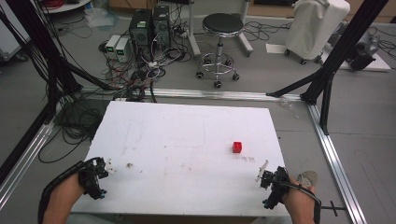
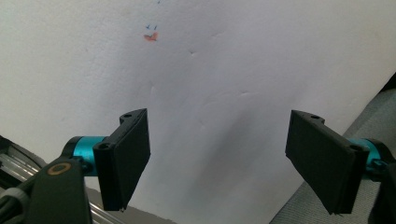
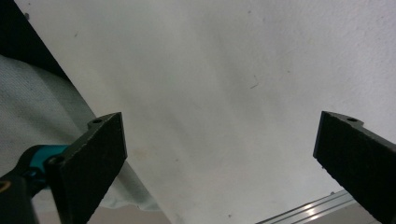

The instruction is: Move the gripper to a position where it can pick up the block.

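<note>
Forearms cut off by the bottom edge of the high view, elbows out of frame; small marks on the board too faint to identify. Left: left gripper [image 1: 108, 167] over the near-left corner of the white foam board [image 1: 187, 140], held by the left hand [image 1: 65, 193], forearm angled in from the lower left, black cable looped round the outside of the wrist. Jaws spread wide with nothing between them, as seen in the left gripper view [image 2: 219, 163], where bare white surface lies in the gap, a small orange-red smudge [image 2: 150, 37] with blue specks well ahead of the tips, and the board's edge and grey floor past the right-hand jaw. Centre: faint brownish stains [image 1: 129, 165] just right of the left gripper. Right of centre: red block [image 1: 237, 147] resting on the board, ahead and slightly left of the right gripper, near but apart from it, well apart from the left one. Right: right gripper [image 1: 262, 171] over the near-right corner, held by the right hand [image 1: 296, 198], wrist turned inward. Jaws likewise wide apart and empty in the right gripper view [image 3: 219, 158], above plain white board, with an aluminium rail at lower right. Beyond the board: grey floor, black frame posts, tangled cables [image 1: 140, 74], computer towers [image 1: 149, 25], a round black stool [image 1: 223, 23], a white covered unit [image 1: 315, 25].
</note>
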Available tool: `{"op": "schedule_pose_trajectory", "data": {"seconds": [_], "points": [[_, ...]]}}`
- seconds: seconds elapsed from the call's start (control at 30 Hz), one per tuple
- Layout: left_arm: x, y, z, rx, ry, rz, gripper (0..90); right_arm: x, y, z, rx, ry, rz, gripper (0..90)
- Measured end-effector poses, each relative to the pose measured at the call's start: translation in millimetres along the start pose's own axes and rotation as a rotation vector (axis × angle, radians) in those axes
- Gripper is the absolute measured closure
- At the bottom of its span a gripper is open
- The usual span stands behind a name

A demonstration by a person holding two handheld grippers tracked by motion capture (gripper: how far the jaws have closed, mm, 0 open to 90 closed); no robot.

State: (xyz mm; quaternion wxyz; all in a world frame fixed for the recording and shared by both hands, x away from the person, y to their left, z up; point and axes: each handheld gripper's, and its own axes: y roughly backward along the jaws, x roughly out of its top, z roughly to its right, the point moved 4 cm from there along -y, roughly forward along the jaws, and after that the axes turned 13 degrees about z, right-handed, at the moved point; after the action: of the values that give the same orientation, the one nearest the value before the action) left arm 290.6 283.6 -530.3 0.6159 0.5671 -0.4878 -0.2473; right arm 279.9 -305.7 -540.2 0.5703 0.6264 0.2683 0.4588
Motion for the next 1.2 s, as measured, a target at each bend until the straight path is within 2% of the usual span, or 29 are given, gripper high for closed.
{"op": "schedule_pose_trajectory", "data": {"seconds": [0.27,0.4,0.5,0.6,0.87,1.03,1.07,1.1,1.2], "points": [[-2.4,3.1,-0.2,0.009,0.015,0.011,22.3,4.2,4.8,5.0,0.002,0.005,0.012,1.8],[-1.7,2.3,-0.6,0.008,0.011,0.009,22.3,4.4,2.8,8.4,0.005,0.012,0.014,1.8],[-1.0,2.6,-0.2,0.006,0.009,0.01,22.3,5.1,2.4,11.0,0.004,-0.002,0.018,1.9],[-0.4,3.3,-0.1,0.009,0.009,0.008,22.3,5.4,3.0,16.6,0.008,0.009,0.024,1.8],[-0.3,1.1,-0.9,0.011,0.009,0.012,22.3,6.0,6.2,39.3,-0.008,0.027,0.031,1.8],[-0.2,-0.8,-1.0,0.009,0.01,0.011,22.3,8.7,9.2,61.0,-0.014,0.021,0.066,1.8],[-0.1,-1.1,-0.9,0.007,0.011,0.011,22.3,8.7,9.2,61.0,-0.014,0.021,0.066,1.8],[0.3,-1.6,-0.8,0.003,0.017,0.013,22.3,10.0,8.8,67.9,-0.024,0.034,0.064,1.8],[1.3,-2.2,-1.4,0.012,0.022,0.016,22.3,11.6,7.9,74.5,-0.015,0.042,0.064,1.9]]}}
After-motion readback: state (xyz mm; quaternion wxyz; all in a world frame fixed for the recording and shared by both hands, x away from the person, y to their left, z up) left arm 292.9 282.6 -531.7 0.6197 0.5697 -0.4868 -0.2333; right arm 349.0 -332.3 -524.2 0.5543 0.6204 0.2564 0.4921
